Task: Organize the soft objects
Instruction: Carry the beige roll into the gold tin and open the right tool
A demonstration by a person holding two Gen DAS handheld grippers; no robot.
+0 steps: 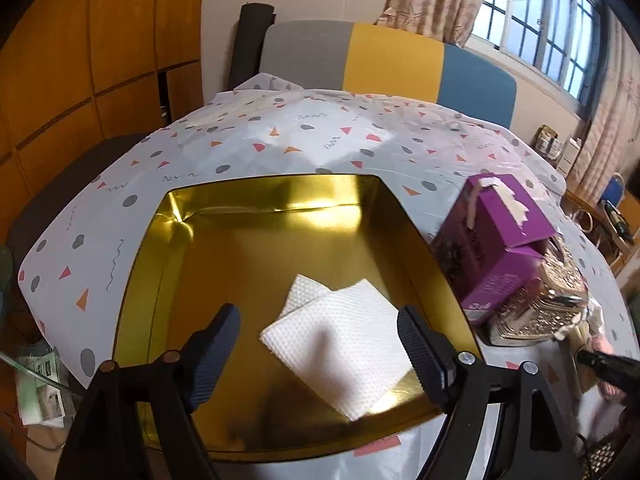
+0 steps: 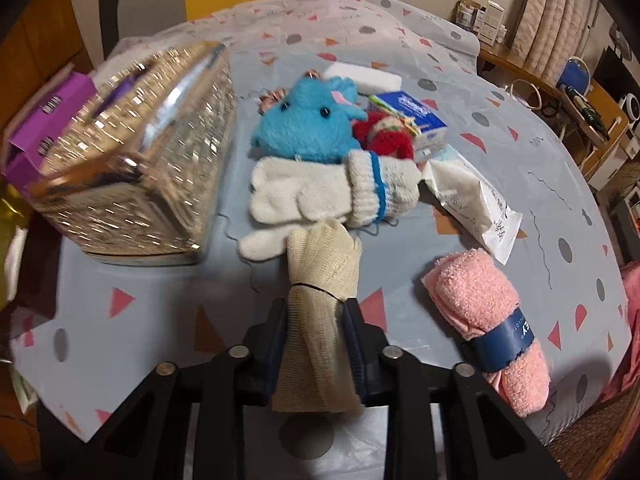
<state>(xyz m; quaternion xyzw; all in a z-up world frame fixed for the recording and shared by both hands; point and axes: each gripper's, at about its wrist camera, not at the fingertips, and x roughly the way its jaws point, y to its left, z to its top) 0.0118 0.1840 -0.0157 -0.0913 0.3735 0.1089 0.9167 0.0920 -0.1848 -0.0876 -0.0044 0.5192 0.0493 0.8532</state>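
Our left gripper (image 1: 320, 332) hangs over a gold tin (image 1: 224, 216) with its jaws spread wide and nothing between the pads. Just ahead of it and between the fingers, a folded white napkin (image 1: 340, 344) lies flat on the tin's floor, touching neither finger. Off to this gripper's right, outside the tin, a purple box (image 1: 492, 240) stands on the patterned tablecloth (image 1: 256, 136), with a glittery gold bag (image 1: 544, 308) just beside it.

Our right gripper (image 2: 316, 312) is closed on a beige cloth roll (image 2: 320, 292); both pads press its sides and the roll sticks out forward past the fingertips. Straight ahead of the roll lie white knit gloves (image 2: 316, 192) with blue-striped cuffs. Beyond them sit a blue plush toy (image 2: 308, 124) and, touching it on the right, a red and white knit piece (image 2: 390, 136). Further ahead and to the right there is a blue tissue pack (image 2: 416, 112), and a white sponge block (image 2: 364, 76) lies behind the plush. To the gripper's right, a rolled pink towel (image 2: 480, 320) with a dark band rests on the cloth, and a white wipes packet (image 2: 476, 204) lies beyond it. To the left, the glittery bag fills the view, blurred, with the purple box behind it.
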